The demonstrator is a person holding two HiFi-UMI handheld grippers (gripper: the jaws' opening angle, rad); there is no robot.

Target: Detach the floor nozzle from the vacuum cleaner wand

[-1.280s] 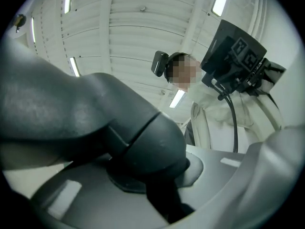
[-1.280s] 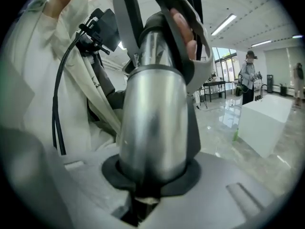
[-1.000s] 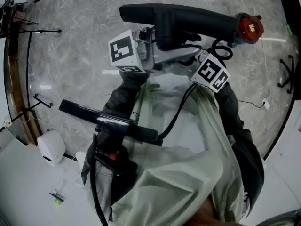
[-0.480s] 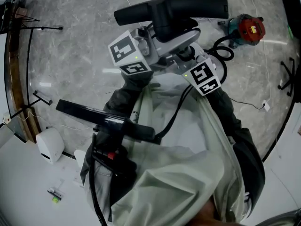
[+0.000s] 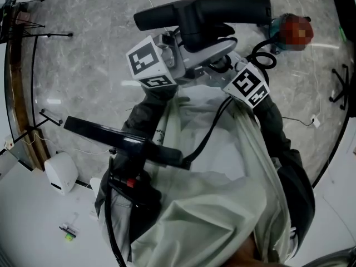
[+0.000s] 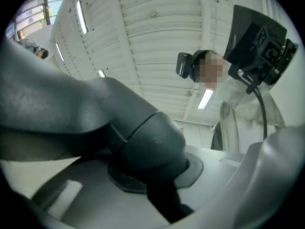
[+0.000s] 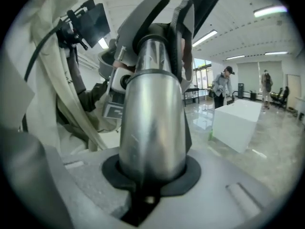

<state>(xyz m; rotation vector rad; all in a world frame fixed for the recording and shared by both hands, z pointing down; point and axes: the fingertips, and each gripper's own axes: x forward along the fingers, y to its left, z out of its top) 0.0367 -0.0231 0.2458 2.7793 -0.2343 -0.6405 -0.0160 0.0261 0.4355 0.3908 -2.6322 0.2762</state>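
In the head view the black floor nozzle (image 5: 206,10) lies crosswise above the marble floor, held up between both grippers. My left gripper (image 5: 192,48) comes in from the left, its jaws closed on the nozzle's dark grey neck (image 6: 143,137); in the left gripper view that neck fills the space between the jaws of the left gripper (image 6: 152,175). My right gripper (image 5: 222,67) comes in from the right. In its own view the right gripper (image 7: 152,175) is shut on the silver wand tube (image 7: 152,123), which runs up into the nozzle (image 7: 157,13).
A red device (image 5: 293,32) with a black cable lies on the floor beyond the nozzle. A white box-like unit (image 5: 60,172) and stand legs (image 5: 44,36) are at the left. A black bar-shaped device (image 5: 125,143) hangs at the person's chest. A white table (image 7: 238,120) and people stand far off.
The nozzle has shifted left and swung a little; its right end no longer reaches the red device. Both grippers turned slightly with it and kept their grips.
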